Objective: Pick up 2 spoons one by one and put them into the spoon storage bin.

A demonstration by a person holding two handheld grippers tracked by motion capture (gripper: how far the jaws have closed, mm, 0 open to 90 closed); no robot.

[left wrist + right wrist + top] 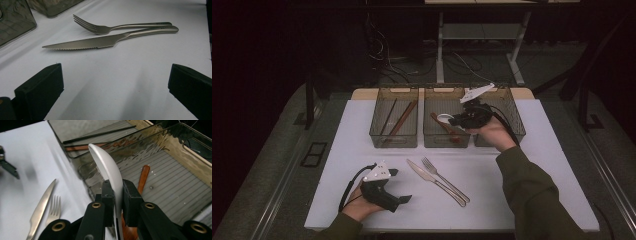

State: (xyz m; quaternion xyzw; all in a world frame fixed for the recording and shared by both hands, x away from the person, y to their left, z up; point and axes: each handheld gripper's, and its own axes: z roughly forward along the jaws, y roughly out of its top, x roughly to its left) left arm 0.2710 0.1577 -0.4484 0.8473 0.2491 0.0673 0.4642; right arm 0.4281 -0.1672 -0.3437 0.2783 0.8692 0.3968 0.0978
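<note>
High view looks down; both tool views closely share the knife.

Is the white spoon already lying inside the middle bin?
No. The right tongs hold the white spoon above the middle bin.

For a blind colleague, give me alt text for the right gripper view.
The right gripper clamps a white spoon over the middle bin, where a wooden spoon lies. A knife and fork lie on the white table.
</note>
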